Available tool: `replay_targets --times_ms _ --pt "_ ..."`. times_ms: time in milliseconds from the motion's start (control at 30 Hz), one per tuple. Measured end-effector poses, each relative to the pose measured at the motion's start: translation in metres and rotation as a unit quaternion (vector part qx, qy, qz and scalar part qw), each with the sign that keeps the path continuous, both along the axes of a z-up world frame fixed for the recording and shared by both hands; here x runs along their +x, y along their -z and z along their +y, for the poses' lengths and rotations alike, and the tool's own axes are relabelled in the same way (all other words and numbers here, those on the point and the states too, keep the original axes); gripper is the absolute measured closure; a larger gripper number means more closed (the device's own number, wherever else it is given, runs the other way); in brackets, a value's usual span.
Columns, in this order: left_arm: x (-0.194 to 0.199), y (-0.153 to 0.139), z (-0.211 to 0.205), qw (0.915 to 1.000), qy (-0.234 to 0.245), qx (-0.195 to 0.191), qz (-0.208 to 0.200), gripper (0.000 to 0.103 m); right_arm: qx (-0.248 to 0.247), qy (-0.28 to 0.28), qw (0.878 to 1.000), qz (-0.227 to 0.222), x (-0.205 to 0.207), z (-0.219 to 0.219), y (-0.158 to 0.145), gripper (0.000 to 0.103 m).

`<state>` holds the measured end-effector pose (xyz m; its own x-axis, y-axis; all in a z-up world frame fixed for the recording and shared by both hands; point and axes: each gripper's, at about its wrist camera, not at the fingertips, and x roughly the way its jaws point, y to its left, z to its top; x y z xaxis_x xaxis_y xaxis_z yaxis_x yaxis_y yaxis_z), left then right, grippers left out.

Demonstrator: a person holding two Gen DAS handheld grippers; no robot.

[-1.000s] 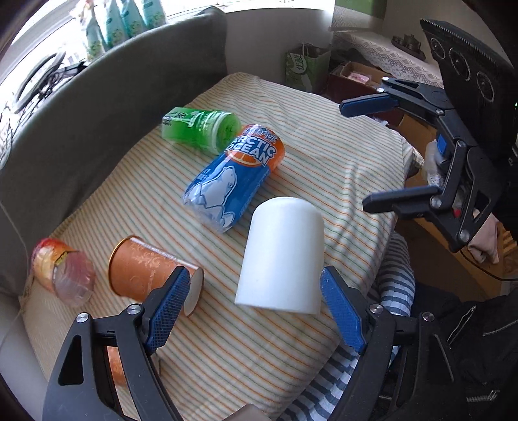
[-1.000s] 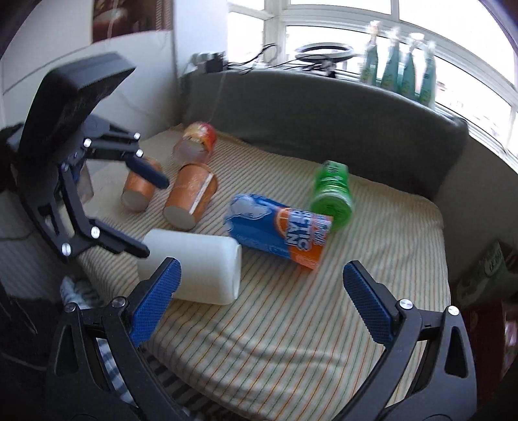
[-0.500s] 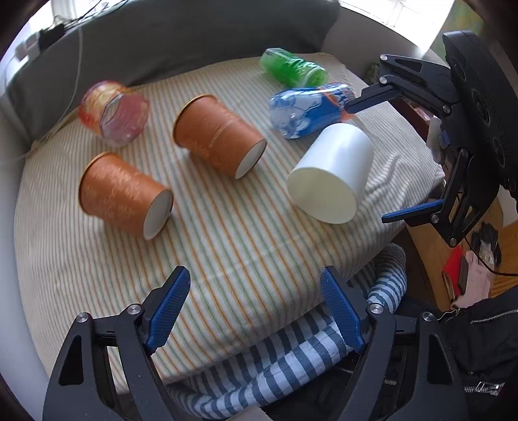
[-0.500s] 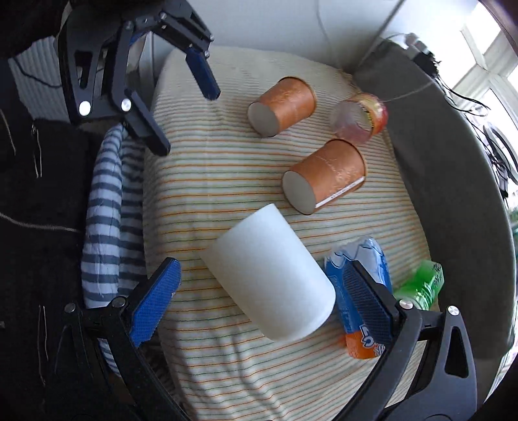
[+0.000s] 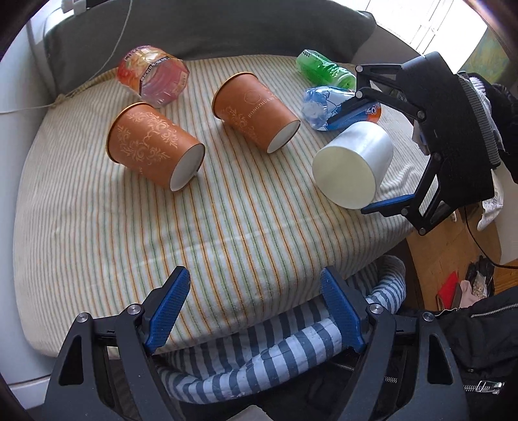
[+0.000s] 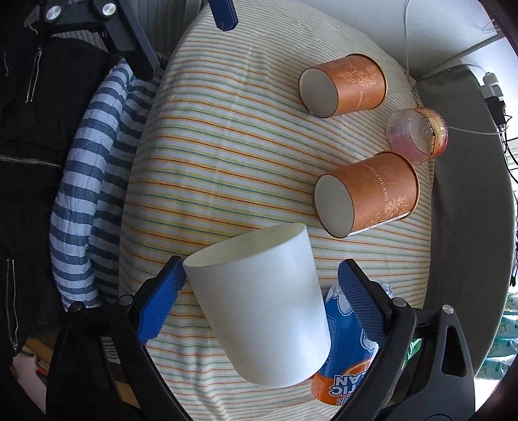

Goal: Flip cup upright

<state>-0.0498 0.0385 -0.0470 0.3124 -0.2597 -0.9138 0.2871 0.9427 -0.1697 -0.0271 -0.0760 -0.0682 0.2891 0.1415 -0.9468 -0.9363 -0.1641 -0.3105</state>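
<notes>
The white cup (image 6: 262,304) lay on its side near the cushion's front right edge, mouth toward the front. The right tongs (image 6: 259,291) straddled it, spread wide, one pad apparently touching the rim, the other clear — likely lining up a grasp to tip it upright. The left tongs (image 5: 255,307) hung open and empty, out of the way. Two orange paper cups (image 5: 152,145) also lay toppled on the soft striped cushion (image 5: 226,226), against a grey backrest (image 5: 226,29).

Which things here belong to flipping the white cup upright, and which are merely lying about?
Belong to the job:
- white cup, on its side
- right gripper, jaws open around it

Lying about:
- two orange paper cups
- blue Arctic Ocean bottle
- green bottle
- pink jar
- left gripper
</notes>
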Motion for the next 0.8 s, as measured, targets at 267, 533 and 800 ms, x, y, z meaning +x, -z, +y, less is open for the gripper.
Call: replay_targets --times_ms 267,533,800 --pt "0.006 -0.003 0.007 0.9998 -0.013 -0.011 -0.005 0.020 -0.026 0.003 1.000 0.008 0.010 0.001 0.009 0.021" --pt "0.007 -0.011 0.010 0.9995 -0.020 -0.013 -0.018 0.020 -0.002 0.035 0.999 0.018 0.032 0.007 0.006 0.022" --pt "0.010 -0.019 0.012 0.9986 -0.026 -0.007 -0.046 0.020 0.121 0.153 0.979 0.053 0.066 0.001 -0.017 0.022"
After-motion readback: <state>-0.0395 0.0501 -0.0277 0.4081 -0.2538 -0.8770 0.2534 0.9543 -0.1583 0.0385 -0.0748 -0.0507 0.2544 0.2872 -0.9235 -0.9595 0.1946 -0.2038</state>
